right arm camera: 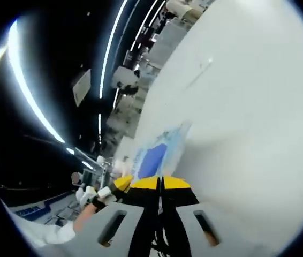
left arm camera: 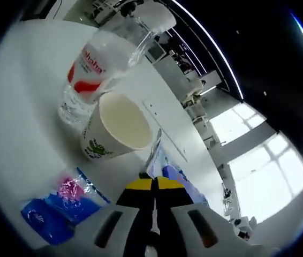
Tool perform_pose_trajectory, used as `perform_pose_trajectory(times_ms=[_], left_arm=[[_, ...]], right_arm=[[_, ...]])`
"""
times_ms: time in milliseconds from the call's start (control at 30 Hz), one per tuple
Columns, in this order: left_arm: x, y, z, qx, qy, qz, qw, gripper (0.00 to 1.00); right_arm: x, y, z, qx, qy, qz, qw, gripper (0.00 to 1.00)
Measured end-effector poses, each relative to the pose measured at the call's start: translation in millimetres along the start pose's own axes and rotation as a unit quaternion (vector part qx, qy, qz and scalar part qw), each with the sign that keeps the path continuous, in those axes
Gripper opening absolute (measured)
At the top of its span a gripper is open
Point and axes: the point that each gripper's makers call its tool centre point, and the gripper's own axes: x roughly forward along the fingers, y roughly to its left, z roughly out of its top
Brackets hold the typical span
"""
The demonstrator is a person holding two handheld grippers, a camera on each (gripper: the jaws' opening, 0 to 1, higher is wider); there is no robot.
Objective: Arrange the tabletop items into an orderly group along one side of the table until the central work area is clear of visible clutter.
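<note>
Grouping looked partway: clear plastic bottle [left arm camera: 95, 69], white paper cup [left arm camera: 116, 127] and blue packet [left arm camera: 60, 206] clustered; both grippers [left arm camera: 154, 184] [right arm camera: 160, 184] pinched a blue-printed clear wrapper [right arm camera: 159, 152].

Left tongs [left arm camera: 154, 184]: two black jaws with yellow tips, set in a pale grey moulded body with two dark slanted slots.

Right tongs [right arm camera: 159, 184]: same build, yellow-tipped black jaws, grey body, two dark slots.

Person: white sleeve cuff [right arm camera: 60, 231], seen in the right gripper view.

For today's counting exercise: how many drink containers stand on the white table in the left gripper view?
2: a paper cup in the middle, and a clear water bottle touching it just behind. Others may lie out of frame.
</note>
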Motion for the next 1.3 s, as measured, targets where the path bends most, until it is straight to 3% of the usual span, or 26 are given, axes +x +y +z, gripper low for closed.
perform_pose_trajectory(times_ms=[267,667,1300], left_arm=[[7,23.3,-9.7,0.014,0.021,0.032,0.9992,0.0],[16,49.5,-22.6,0.013,0.042,0.074,0.9963,0.0],[17,55.2,-25.9,-0.005,0.03,0.103,0.9942,0.0]], right_arm=[[11,-17,-10.8,-0.046,0.015,-0.035,0.9983,0.0],[26,-46,-9.8,-0.023,0.024,-0.072,0.9969,0.0],[24,-59,-20.3,-0.01,0.024,-0.119,0.9926,0.0]])
